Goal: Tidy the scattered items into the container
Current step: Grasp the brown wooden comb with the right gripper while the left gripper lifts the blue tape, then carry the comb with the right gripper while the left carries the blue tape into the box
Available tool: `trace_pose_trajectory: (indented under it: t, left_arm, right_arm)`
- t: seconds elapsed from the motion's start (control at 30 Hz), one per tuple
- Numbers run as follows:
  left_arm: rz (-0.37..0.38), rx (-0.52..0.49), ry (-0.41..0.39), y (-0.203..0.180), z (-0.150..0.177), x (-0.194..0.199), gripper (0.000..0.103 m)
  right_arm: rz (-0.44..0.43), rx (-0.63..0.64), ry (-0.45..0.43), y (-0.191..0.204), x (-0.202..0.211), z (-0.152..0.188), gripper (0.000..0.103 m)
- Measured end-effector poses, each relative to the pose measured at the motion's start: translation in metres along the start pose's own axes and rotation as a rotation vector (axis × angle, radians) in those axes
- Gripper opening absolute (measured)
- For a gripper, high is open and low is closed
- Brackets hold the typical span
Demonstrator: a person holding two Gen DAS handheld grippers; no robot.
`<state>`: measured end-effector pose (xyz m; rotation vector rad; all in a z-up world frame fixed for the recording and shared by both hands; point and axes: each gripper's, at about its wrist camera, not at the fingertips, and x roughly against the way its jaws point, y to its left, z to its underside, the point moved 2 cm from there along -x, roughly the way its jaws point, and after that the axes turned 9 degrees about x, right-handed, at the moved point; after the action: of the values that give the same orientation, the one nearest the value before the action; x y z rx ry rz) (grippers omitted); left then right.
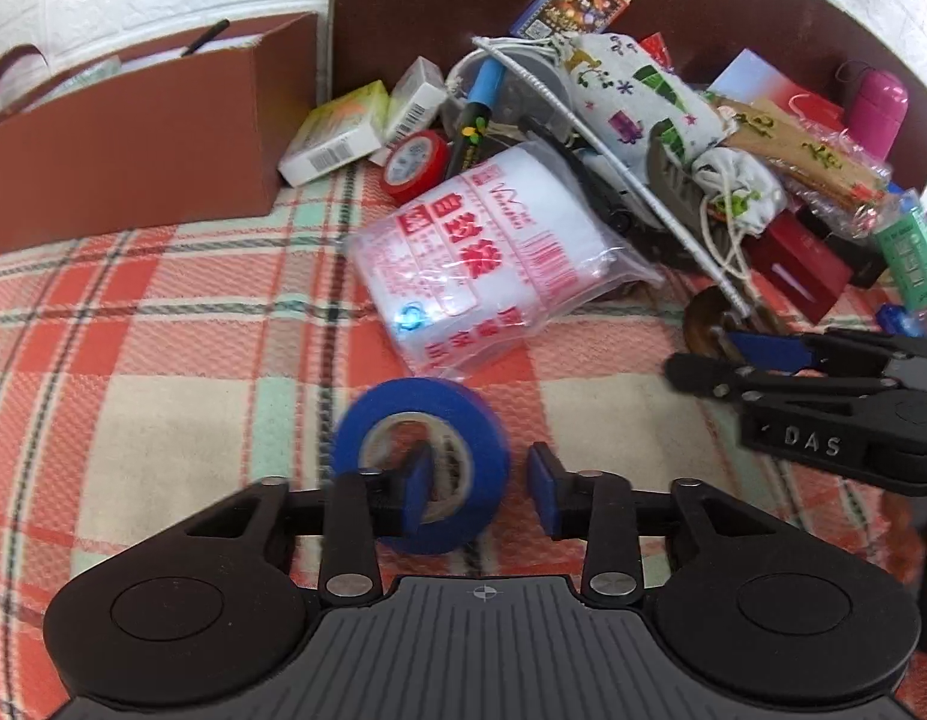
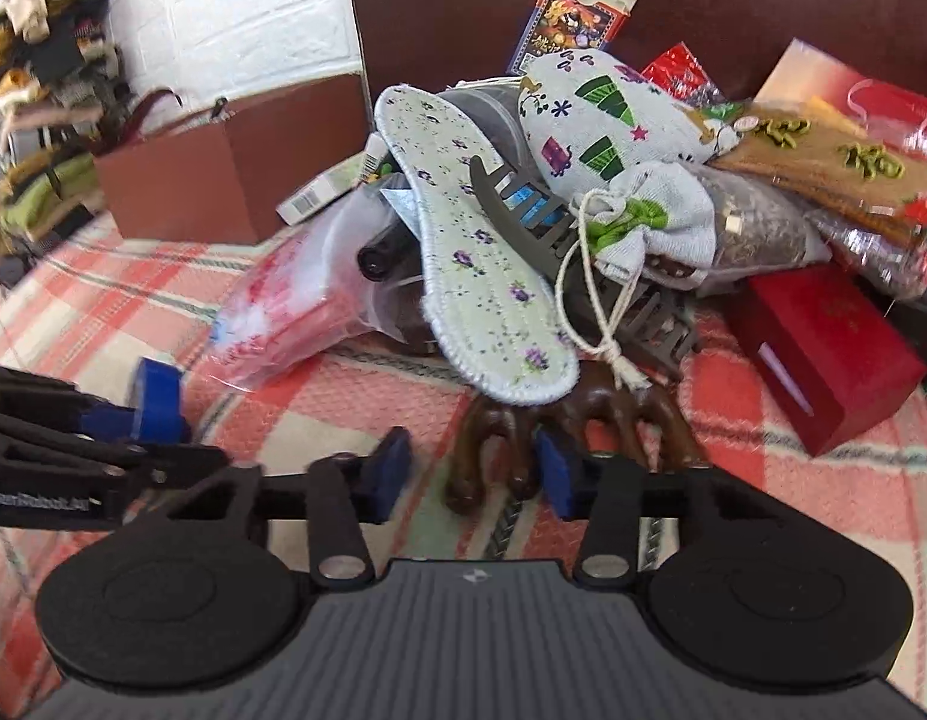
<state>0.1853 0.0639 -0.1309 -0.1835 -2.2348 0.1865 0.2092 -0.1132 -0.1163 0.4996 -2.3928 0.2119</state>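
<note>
Standing at far left on the plaid cloth (image 1: 163,324), the brown cardboard container (image 1: 133,144) is well apart from the blue tape roll (image 1: 421,468). Left hand-held gripper (image 1: 478,492): open, left finger inside the roll's core. Right hand-held gripper (image 2: 472,471): open, straddling a dark wooden piece (image 2: 493,456).

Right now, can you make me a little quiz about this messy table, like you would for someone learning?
1. True or false: the blue tape roll lies inside the brown cardboard box.
2. What sits between the fingers of the right gripper? A) red gift box B) dark brown wooden piece C) floral insole
3. Fill in: one finger of the left gripper pokes through the roll's ____.

Key: 1 false. 2 B. 3 hole.
</note>
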Motion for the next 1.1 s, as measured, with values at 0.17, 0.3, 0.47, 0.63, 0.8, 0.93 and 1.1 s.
trace_pose_trajectory:
  t: [0.17, 0.3, 0.47, 0.63, 0.8, 0.93, 1.1]
  left_arm:
    - [0.016, 0.025, 0.005, 0.003, 0.003, 0.006, 0.017]
    - [0.020, 0.014, 0.010, 0.000, 0.009, 0.017, 0.014]
    - [0.036, 0.036, 0.017, 0.001, 0.021, 0.030, 0.013]
    - [0.044, 0.078, 0.012, 0.005, 0.029, 0.041, 0.013]
    - [0.044, 0.099, -0.016, 0.009, 0.033, 0.059, 0.013]
    - [0.047, 0.115, -0.053, 0.015, 0.029, 0.076, 0.013]
    - [0.043, 0.122, -0.104, 0.025, 0.008, 0.101, 0.013]
  right_arm:
    - [-0.007, -0.007, 0.008, -0.002, 0.007, 0.004, 0.036]
    - [-0.029, -0.031, 0.011, -0.001, 0.017, 0.009, 0.036]
    - [-0.094, -0.060, 0.012, 0.005, 0.031, 0.014, 0.036]
    - [-0.151, -0.046, -0.002, 0.020, 0.044, 0.013, 0.036]
    - [-0.219, -0.024, -0.044, 0.036, 0.063, 0.004, 0.036]
    - [-0.274, 0.004, -0.083, 0.050, 0.075, -0.012, 0.036]
    - [-0.355, 0.036, -0.125, 0.062, 0.083, -0.046, 0.036]
